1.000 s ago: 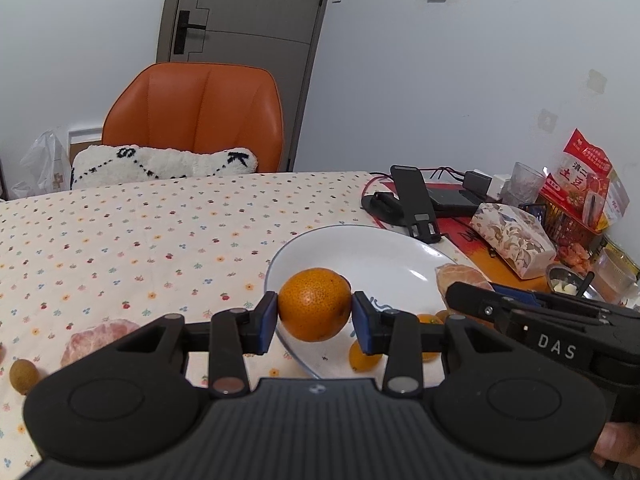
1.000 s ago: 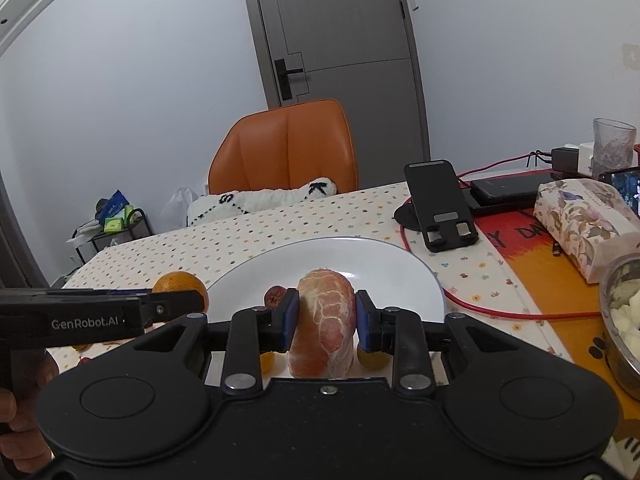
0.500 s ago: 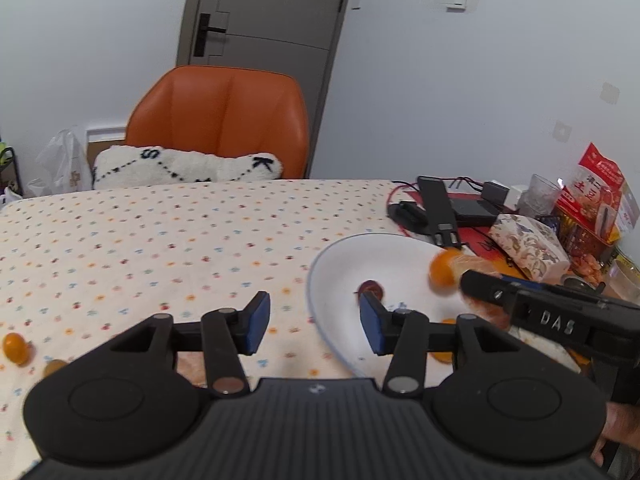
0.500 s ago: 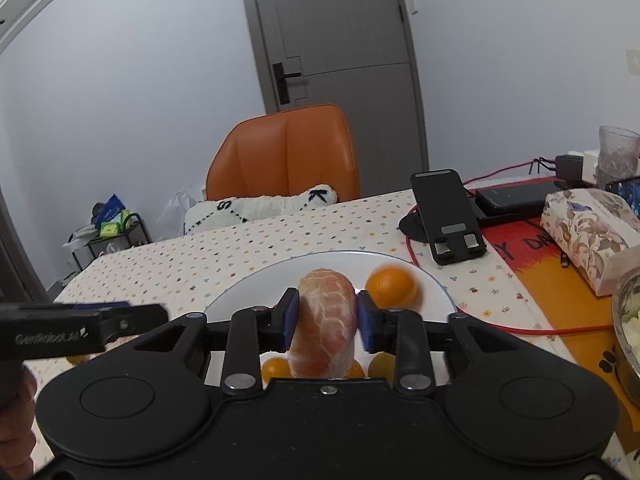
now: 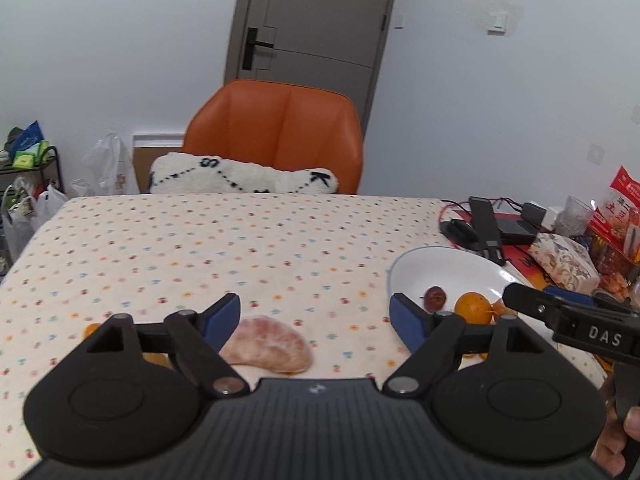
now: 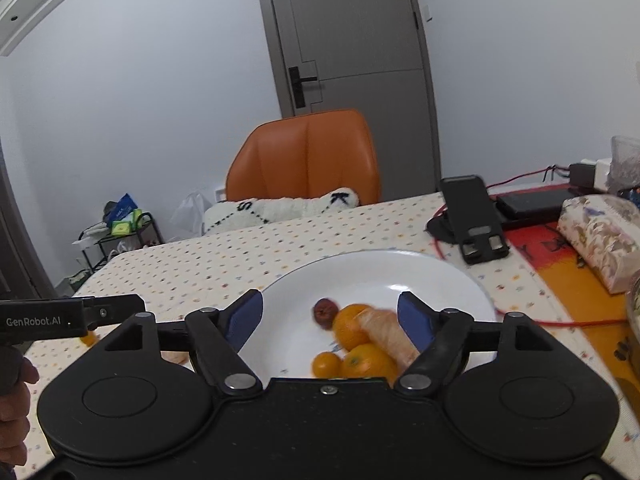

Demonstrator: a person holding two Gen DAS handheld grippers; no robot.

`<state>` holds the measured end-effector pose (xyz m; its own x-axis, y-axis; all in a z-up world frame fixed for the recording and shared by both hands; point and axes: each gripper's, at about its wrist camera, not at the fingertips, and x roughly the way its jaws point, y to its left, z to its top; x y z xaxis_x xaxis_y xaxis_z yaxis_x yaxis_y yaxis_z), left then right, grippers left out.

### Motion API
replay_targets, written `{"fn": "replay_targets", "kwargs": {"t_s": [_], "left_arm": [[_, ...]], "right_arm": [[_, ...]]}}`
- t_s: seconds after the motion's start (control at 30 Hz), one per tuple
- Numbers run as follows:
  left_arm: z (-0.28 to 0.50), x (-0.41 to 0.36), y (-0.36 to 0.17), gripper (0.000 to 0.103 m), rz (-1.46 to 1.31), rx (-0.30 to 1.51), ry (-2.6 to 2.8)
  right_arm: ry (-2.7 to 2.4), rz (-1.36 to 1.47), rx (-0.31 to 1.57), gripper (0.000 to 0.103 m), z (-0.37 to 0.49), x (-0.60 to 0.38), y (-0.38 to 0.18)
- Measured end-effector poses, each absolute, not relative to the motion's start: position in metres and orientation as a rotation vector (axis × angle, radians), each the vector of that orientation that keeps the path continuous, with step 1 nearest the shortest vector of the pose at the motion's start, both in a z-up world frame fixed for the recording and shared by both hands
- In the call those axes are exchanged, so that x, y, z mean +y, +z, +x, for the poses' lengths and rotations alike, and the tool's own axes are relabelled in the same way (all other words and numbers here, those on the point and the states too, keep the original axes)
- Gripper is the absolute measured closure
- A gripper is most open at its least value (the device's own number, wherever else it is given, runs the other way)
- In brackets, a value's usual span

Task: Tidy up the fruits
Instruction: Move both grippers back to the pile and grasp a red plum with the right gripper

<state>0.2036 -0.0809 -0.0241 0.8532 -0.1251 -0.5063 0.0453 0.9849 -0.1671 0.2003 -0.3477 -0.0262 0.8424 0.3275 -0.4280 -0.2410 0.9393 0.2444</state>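
L gripper (image 5: 316,318) spread wide, empty | segment (image 5: 266,346) on cloth just ahead, nearer left finger, long axis crosswise | R gripper (image 6: 330,316) wide, empty, over plate (image 6: 452,280) | left nearer; next pick likely segment

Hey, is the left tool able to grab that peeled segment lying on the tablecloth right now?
Probably yes. The left tool is open and empty, and the segment lies on the tablecloth just ahead between its fingers, with nothing over it.
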Motion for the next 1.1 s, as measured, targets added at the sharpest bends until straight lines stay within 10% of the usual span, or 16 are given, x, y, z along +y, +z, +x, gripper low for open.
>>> {"fn": "replay_targets", "kwargs": {"t_s": [1.1], "left_arm": [[0.151,0.028,-0.021,0.019,-0.243,0.509,0.116]], "right_arm": [[0.465,0.120,0.483,0.026,0.171,-0.264,-0.014]]}}
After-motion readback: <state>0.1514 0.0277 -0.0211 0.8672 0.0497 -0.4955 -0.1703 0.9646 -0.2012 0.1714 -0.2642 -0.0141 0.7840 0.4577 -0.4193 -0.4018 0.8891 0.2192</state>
